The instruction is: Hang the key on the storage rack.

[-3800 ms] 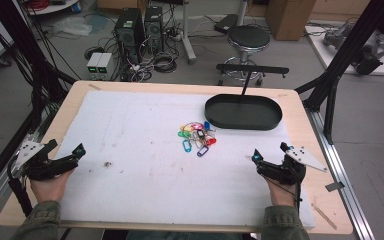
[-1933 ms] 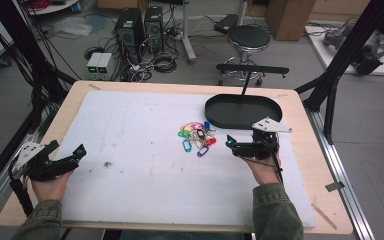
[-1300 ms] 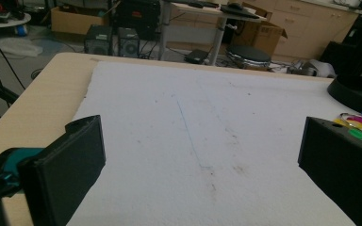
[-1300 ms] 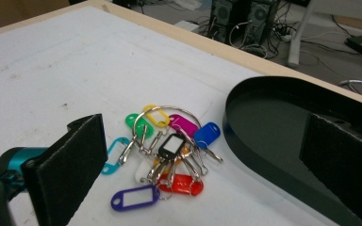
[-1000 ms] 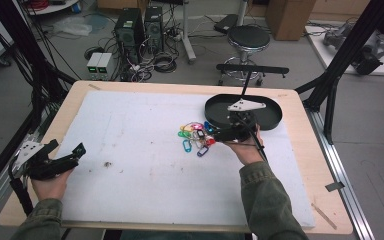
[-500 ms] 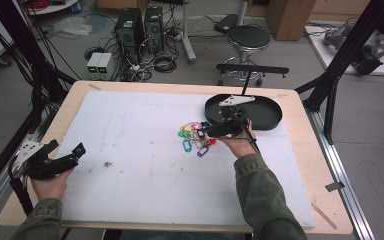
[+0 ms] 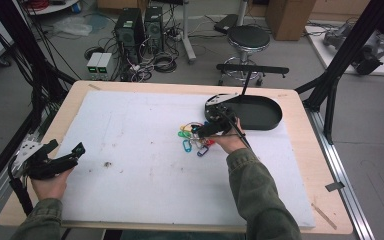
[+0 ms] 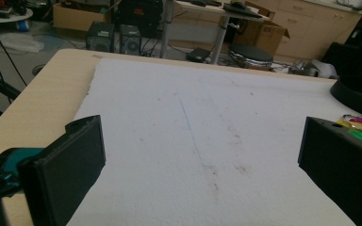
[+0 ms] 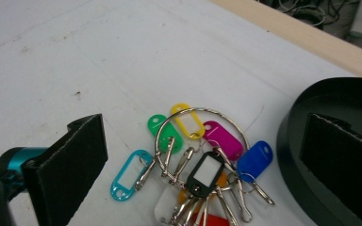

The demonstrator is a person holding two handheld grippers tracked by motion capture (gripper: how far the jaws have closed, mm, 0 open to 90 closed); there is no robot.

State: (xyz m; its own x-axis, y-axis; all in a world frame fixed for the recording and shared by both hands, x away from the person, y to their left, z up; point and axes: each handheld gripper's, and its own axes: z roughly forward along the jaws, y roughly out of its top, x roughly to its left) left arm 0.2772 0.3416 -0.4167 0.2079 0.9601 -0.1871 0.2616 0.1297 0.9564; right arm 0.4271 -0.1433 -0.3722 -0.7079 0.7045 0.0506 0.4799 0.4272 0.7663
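Right gripper [image 7: 198, 131] hangs over the key tags [image 9: 198, 160], fingers wide and empty, to straddle them; left gripper [image 7: 78, 149] idles open near the worktop's left edge.

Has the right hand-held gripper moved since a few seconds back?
Yes. The right hand-held gripper has travelled from the table's near right edge, left and away from the person, to the key tags beside the black tray, jaws open.
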